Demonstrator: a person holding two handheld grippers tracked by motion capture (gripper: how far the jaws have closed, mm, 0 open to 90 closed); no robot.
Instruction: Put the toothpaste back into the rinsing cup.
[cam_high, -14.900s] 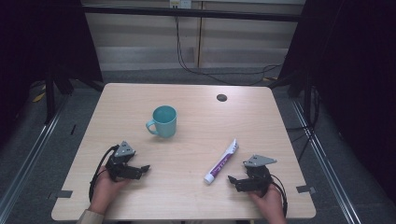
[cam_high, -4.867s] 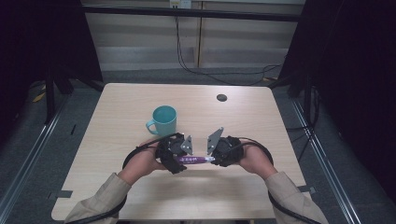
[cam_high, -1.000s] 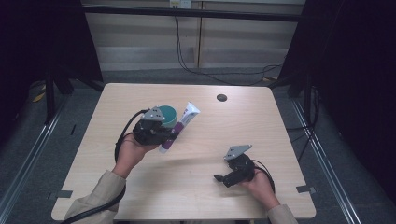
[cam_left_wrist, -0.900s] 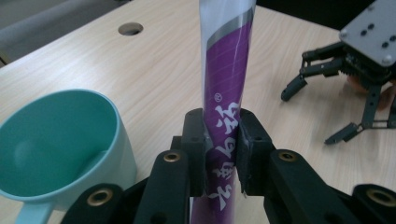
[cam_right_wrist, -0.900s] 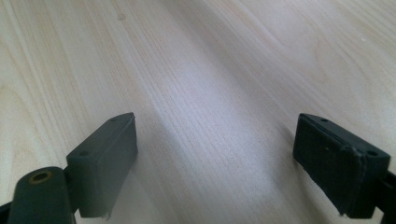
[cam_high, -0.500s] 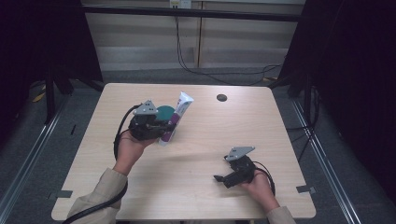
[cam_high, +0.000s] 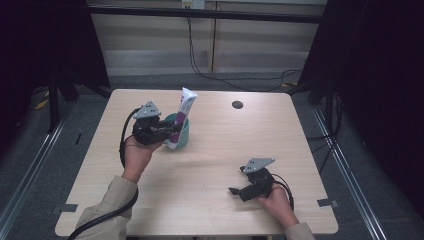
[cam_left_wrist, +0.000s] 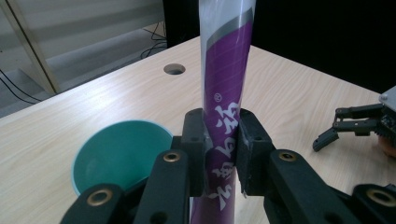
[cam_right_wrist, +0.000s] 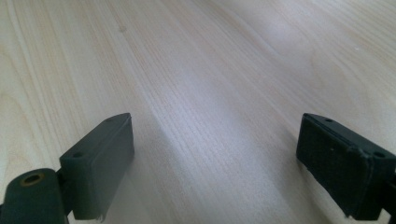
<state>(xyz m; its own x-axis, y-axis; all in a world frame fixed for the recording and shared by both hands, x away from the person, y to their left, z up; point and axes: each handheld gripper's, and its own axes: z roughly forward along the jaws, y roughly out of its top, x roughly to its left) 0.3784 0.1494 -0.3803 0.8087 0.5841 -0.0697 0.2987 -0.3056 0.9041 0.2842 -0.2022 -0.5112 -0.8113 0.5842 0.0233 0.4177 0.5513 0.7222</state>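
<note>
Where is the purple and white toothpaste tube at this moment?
In the high view the purple and white toothpaste tube stands nearly upright at the table's left, clamped in the left gripper, beside the teal plastic cup, its lower end in front of the cup.

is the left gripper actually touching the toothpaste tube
Touching. In the left gripper view both pads of the left gripper press flat on the purple toothpaste tube, which stands upright between them beside the teal cup.
</note>
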